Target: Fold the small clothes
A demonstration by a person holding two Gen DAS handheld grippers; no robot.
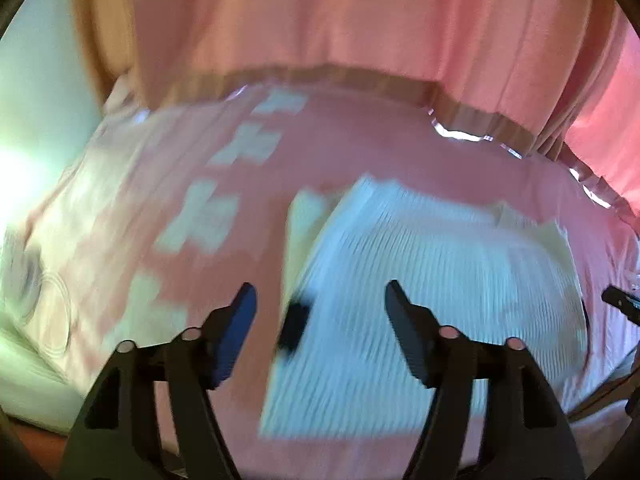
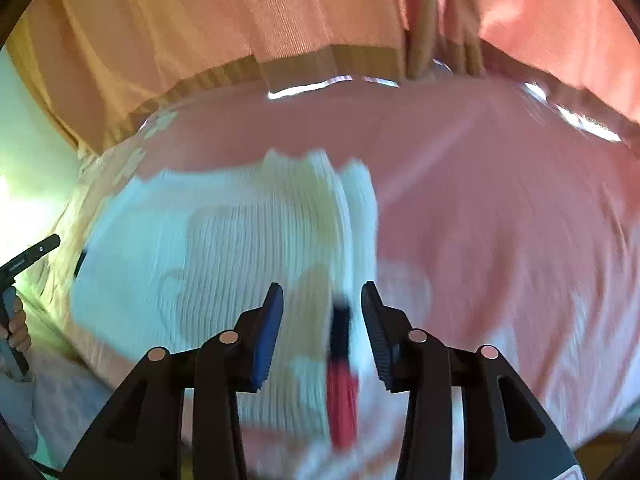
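A white ribbed garment [image 1: 432, 292] lies flat on the pink bed sheet [image 1: 352, 140]; both views are motion-blurred. It has a black tab [image 1: 294, 326] at its left edge. My left gripper [image 1: 320, 300] is open above that left edge, empty. In the right wrist view the same garment [image 2: 224, 248] fills the left half, with a black-and-red tab [image 2: 341, 368] at its right edge. My right gripper [image 2: 322, 300] is open above that edge, empty.
Pink curtains [image 1: 320, 16] hang behind the bed's far edge. Pale square patches [image 1: 200, 216] pattern the sheet at left. The right tool shows at the left view's right edge [image 1: 620, 300]; the left tool and hand show at the right view's left edge [image 2: 16, 280].
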